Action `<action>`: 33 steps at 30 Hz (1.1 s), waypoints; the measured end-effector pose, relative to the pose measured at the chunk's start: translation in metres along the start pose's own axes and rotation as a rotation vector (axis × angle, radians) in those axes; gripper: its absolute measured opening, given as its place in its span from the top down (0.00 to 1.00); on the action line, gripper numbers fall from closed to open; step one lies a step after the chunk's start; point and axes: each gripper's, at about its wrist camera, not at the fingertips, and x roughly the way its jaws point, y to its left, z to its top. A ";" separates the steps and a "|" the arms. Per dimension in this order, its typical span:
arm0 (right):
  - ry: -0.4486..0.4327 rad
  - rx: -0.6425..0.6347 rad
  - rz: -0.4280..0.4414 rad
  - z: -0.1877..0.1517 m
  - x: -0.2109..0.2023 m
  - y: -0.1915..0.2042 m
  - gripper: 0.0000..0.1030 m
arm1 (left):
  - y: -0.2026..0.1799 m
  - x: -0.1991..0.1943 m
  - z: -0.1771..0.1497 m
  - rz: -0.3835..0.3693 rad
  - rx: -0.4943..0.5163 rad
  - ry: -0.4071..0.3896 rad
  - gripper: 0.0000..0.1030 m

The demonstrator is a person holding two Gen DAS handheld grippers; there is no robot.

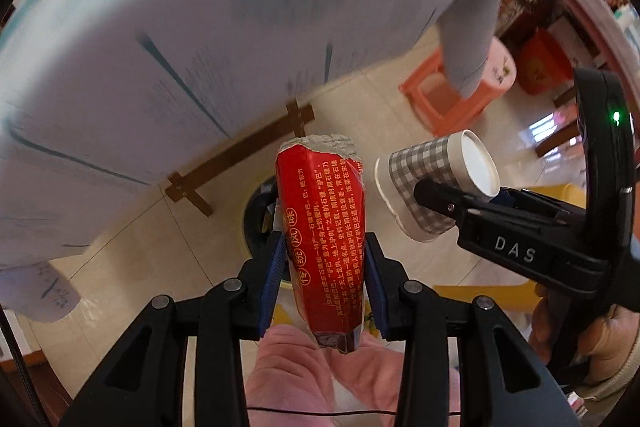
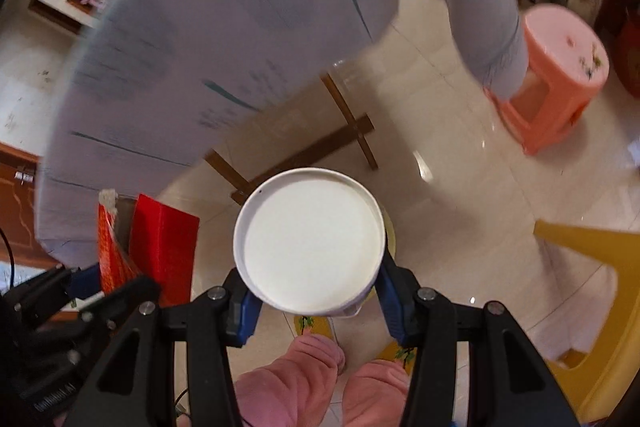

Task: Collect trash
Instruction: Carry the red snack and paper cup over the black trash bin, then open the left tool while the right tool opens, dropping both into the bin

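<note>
Left gripper [image 1: 326,279] clamps a crumpled red paper packet with gold print [image 1: 322,223] and the right gripper [image 2: 316,291] squeezes a grey-checked white paper cup [image 2: 310,241], both pointed down beside the cloth-covered table [image 1: 160,27], probably to drop them into a bin below.

Below us the tiled floor [image 2: 460,131] lies open between the pink stool [image 2: 560,67] and the yellow chair [image 2: 592,267]. The draped tablecloth [image 1: 200,27] crowds the space ahead, and the wooden cross-brace [image 2: 344,135] bars the way underneath it.
</note>
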 end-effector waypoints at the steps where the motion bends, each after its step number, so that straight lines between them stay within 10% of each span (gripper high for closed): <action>1: 0.009 0.016 -0.005 -0.003 0.015 -0.005 0.51 | 0.003 0.016 -0.002 0.007 0.010 0.004 0.63; 14: 0.084 0.063 -0.030 -0.027 0.126 -0.024 0.50 | 0.039 0.140 -0.019 0.019 0.012 0.005 0.40; 33: 0.083 -0.082 -0.041 -0.023 0.142 0.036 0.36 | 0.089 0.104 -0.040 0.079 -0.126 -0.067 0.39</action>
